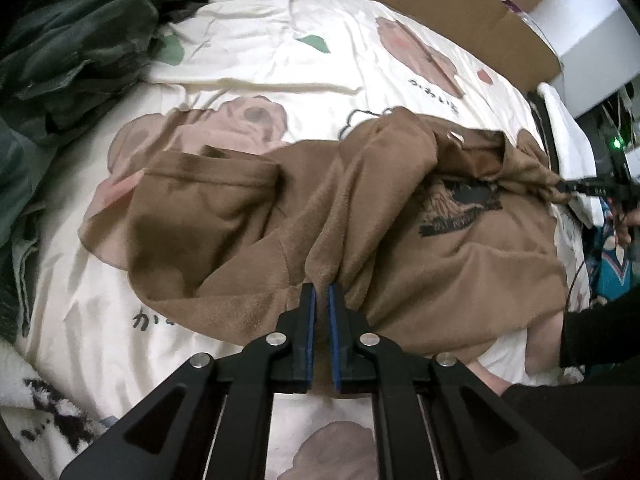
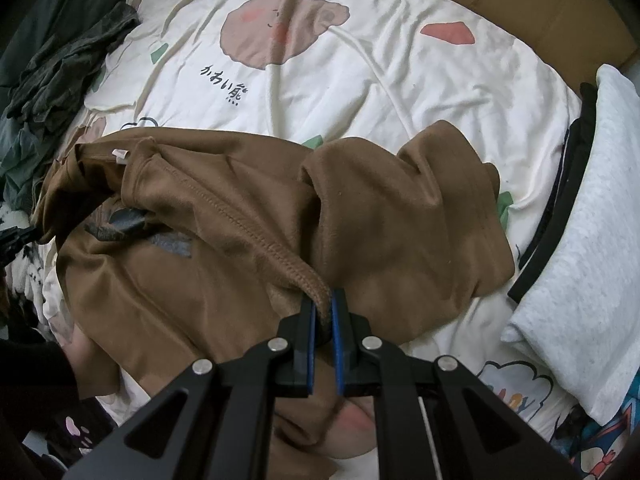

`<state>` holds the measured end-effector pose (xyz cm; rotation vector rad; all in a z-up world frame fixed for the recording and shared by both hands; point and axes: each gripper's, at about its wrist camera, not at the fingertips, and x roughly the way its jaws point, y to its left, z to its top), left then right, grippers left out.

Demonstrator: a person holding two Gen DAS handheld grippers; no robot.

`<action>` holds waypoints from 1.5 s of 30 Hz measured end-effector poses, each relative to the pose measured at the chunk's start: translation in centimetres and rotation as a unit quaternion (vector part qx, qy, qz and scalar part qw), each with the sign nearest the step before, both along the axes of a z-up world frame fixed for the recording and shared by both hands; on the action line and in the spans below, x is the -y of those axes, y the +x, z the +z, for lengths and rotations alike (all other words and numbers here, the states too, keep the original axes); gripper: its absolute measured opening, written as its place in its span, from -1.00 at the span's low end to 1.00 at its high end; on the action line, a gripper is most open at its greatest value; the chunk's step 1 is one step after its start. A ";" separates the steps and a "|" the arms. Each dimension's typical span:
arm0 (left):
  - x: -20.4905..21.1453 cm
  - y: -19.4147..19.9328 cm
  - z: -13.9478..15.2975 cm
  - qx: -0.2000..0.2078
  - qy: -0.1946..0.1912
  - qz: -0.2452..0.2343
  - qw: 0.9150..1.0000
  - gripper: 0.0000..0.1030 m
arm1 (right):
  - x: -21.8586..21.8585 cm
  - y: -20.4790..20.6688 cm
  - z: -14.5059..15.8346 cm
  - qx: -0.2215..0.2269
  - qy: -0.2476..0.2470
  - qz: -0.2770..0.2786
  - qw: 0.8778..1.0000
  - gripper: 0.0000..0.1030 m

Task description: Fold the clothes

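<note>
A brown T-shirt (image 1: 400, 216) with a dark chest print lies rumpled on a cream bedspread (image 1: 280, 52). My left gripper (image 1: 322, 288) is shut on a raised ridge of its fabric, one sleeve spreading to the left. My right gripper (image 2: 323, 300) is shut on the shirt's (image 2: 200, 240) stitched hem edge, with the other sleeve lying to the right. In the left wrist view the right gripper (image 1: 576, 188) shows at the far right, pinching the shirt's edge. The neck opening with its label (image 2: 120, 155) sits at the left in the right wrist view.
Dark green clothes (image 1: 72, 52) are heaped at the bed's far left. A brown cardboard sheet (image 1: 440, 4) borders the far side. A white pillow (image 2: 584, 248) and a black strap (image 2: 560, 208) lie at the right. A person's black sleeve (image 1: 592, 332) reaches in.
</note>
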<state>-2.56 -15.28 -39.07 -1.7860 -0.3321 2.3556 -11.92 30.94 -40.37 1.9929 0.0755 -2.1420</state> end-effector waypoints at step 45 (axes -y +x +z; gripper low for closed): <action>-3.8 -7.9 -2.0 -0.031 0.087 -0.072 0.993 -0.48 | -0.9 0.2 -1.3 0.008 -0.014 0.002 1.000 -0.87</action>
